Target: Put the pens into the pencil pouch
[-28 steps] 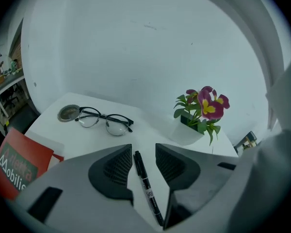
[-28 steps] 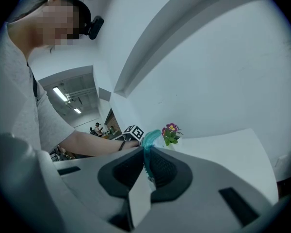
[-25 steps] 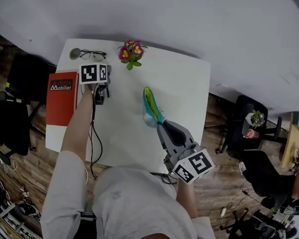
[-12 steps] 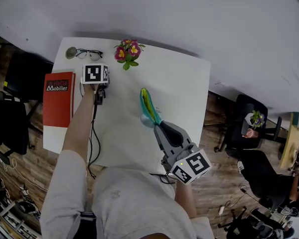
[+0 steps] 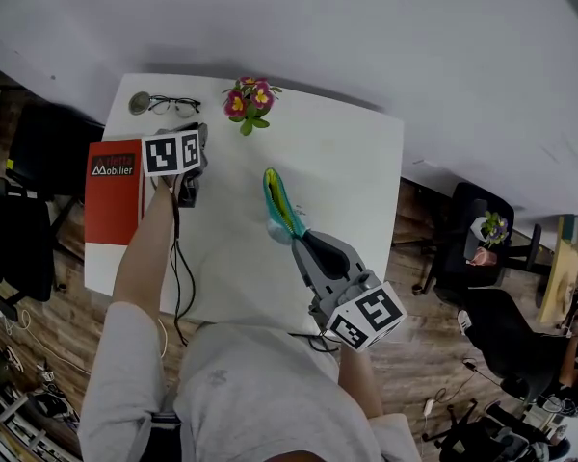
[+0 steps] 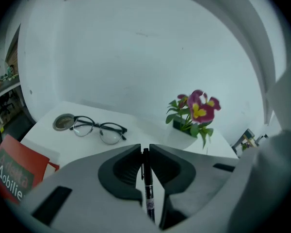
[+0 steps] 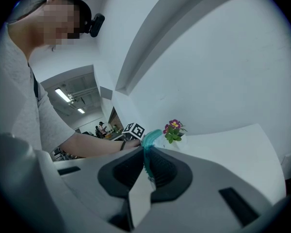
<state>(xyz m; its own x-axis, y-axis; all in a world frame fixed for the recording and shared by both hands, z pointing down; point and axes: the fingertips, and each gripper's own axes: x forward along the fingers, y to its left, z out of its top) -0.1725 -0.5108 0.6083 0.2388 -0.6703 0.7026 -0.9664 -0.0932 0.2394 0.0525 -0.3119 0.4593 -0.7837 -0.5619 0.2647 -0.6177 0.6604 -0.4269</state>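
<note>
Pinching a black pen [image 6: 147, 183], your left gripper [image 6: 144, 152] has just been closing its jaws, and they now press on the barrel from both sides. The pen's long axis lies along the gap between the jaws: the end with the clip points away from you toward the far edge of the white table [image 5: 352, 157], and the labelled barrel runs back toward the camera. It sits over the far left of the table, near the glasses [image 6: 99, 129] and the red book [image 5: 111, 192].

Your right gripper [image 7: 146, 154] is clamped on the near end of the teal pencil pouch [image 5: 277, 203]. The pouch stands on edge at mid-table, its length stretching far and slightly left toward the potted flower [image 6: 196, 111].
</note>
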